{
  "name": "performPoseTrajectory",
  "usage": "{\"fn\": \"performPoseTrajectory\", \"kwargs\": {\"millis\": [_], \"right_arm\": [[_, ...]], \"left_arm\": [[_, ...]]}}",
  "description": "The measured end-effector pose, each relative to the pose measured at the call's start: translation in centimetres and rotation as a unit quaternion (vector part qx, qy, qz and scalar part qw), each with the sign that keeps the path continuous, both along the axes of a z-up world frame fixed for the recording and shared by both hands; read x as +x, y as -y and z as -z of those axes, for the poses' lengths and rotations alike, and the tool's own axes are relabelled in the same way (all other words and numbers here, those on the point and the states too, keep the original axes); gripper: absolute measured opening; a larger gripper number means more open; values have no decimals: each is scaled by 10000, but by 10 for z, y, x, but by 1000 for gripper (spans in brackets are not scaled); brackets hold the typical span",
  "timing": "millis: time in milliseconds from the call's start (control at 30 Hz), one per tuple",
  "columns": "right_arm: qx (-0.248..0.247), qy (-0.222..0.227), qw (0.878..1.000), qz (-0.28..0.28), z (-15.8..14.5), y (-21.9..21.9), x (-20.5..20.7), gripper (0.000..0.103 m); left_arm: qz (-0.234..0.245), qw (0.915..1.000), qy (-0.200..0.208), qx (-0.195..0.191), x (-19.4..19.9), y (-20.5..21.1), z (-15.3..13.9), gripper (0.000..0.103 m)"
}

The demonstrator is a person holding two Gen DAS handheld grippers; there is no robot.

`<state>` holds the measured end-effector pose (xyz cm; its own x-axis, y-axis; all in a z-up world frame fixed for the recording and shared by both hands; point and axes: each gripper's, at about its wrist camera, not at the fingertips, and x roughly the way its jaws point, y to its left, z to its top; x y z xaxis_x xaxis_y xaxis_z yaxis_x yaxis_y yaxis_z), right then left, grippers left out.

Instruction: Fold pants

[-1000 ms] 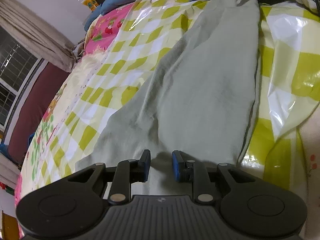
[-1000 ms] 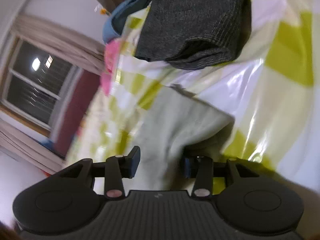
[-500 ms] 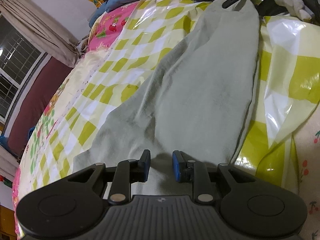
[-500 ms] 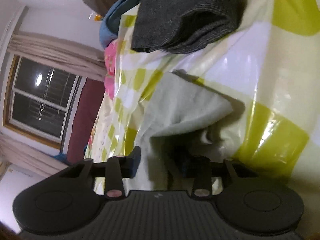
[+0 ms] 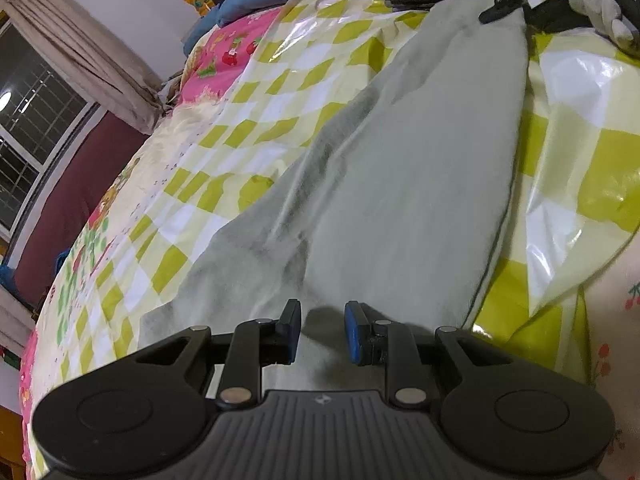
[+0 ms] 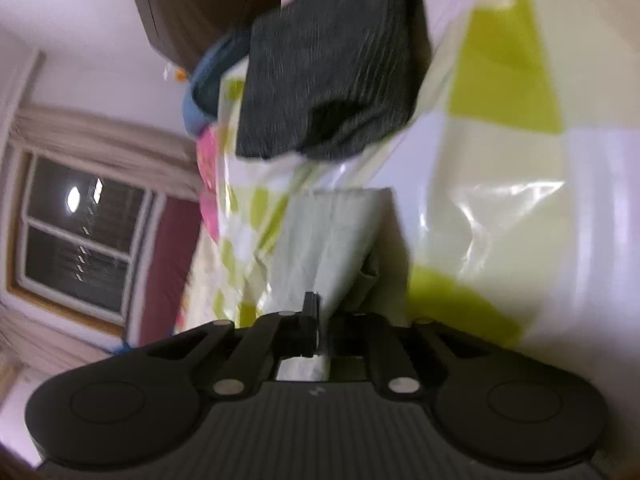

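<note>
A: Pants (image 5: pixel 400 200): lay where?

B: Spread long and flat on the checked bed cover (image 5: pixel 280 92), from the bottom centre of the left wrist view up to its upper right. Showed in the right wrist view only as a pale corner (image 6: pixel 340 232) at mid-frame, just below a dark grey folded garment (image 6: pixel 332 72).

A: Changed at all in the last second?

B: At the far end, yes. Right gripper (image 6: pixel 324 332): stood wide a second earlier, one finger on either side of that corner. Closing now, nearly together, with the cloth caught between the fingers and puckered upward at the pinch. Sat a little lower on the hem than before.

A: And the near end?

B: Looked just as it had. Left gripper (image 5: pixel 322 330): hung over the waist end at the bottom of its frame, fingers (image 5: pixel 294 328) parted a little, fabric visible through the gap. Showed no pinch, so read as released.

A: Meant what for the fold?

B: Probably one end secured for lifting. Otherwise barely begun, with the full length not yet doubled over. Likely called for clamping the left fingers as well before carrying anything across. Risked losing a thin pinch, or dragging the glossy cover along.
</note>
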<state>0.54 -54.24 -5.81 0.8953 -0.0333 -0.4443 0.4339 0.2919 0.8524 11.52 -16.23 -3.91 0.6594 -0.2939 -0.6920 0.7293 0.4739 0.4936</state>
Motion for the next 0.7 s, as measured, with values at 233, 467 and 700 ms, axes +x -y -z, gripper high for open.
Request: {"fn": "performPoseTrajectory", "kwargs": {"millis": [233,467,700], "right_arm": [[217,67,9997,-65,3,-7,26,5],[-225,474,9985,170,-40,-10,3,4],[-1208,291,9922,-32,-104,-37,9,4]], "left_arm": [[-251,9994,-59,-210,6,1,0,41],[-149,9979,-222,-592,-1,8,-3,40],[-158,9919,-484,-1165,-3,16,-6,42]]}}
